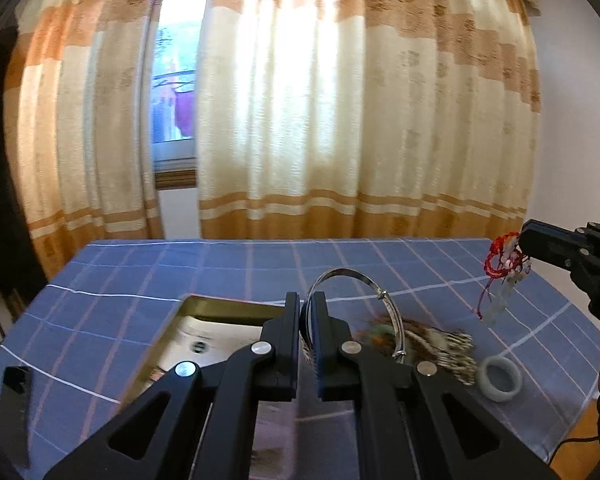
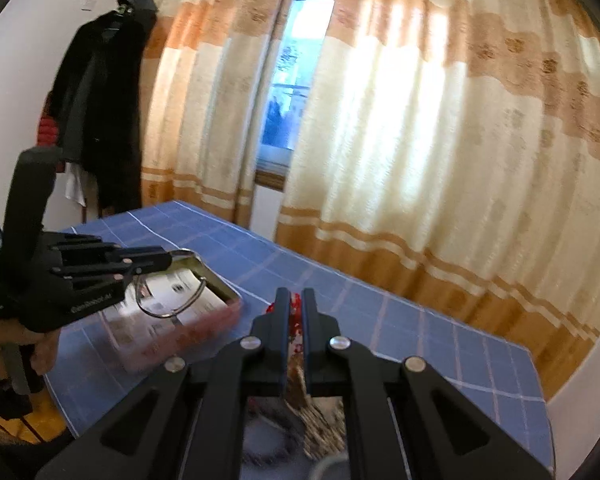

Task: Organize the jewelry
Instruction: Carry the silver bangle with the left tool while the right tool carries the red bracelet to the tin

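Observation:
My left gripper (image 1: 309,300) is shut on a silver bangle (image 1: 364,280) and holds it above the blue checked table, just right of an open gold tin box (image 1: 204,308). In the right wrist view the bangle (image 2: 168,304) hangs from the left gripper (image 2: 171,259) over the tin (image 2: 216,288). My right gripper (image 2: 296,300) is shut on a red braided cord bracelet (image 2: 296,308). In the left wrist view this bracelet (image 1: 504,260), with pale beads hanging from it, dangles from the right gripper (image 1: 524,240) above the table's right side.
A pile of woven and beaded jewelry (image 1: 432,344) and a pale jade ring (image 1: 499,378) lie on the blue checked tablecloth (image 1: 140,272). A black object (image 1: 14,376) stands at the table's left edge. Curtains hang behind the table; coats (image 2: 100,112) hang at the left.

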`<state>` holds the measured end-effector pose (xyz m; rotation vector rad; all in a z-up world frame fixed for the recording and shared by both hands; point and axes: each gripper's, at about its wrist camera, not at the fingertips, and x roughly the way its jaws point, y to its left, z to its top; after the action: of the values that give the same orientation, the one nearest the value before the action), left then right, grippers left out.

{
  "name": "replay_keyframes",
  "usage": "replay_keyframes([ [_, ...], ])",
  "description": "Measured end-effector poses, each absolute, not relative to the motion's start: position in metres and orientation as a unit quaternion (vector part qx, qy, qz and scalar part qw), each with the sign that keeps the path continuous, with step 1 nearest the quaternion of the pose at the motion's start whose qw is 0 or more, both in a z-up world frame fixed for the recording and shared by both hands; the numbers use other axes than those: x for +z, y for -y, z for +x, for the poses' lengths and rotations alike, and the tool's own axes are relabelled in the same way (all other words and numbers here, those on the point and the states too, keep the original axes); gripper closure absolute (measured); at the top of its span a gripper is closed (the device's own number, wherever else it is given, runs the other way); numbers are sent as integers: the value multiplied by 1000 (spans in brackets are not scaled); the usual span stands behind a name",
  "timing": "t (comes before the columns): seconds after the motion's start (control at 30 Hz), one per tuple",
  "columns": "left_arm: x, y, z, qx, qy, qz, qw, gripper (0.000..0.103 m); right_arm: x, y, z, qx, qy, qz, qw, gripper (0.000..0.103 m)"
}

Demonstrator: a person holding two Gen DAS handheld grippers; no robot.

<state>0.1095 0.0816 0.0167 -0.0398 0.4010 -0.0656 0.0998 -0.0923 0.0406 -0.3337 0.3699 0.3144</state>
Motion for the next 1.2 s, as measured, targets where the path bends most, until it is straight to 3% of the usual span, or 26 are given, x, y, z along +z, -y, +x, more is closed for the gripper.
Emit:
replay_keyframes([
  [0.6, -16, -166, 169, 39, -256, -37, 965, 98, 5, -5, 180, 237, -212, -140, 938, 97],
  [1.2, -42, -170, 208, 57, -333, -3, 941, 97, -68, -13, 234, 229, -310, -115, 916, 96],
])
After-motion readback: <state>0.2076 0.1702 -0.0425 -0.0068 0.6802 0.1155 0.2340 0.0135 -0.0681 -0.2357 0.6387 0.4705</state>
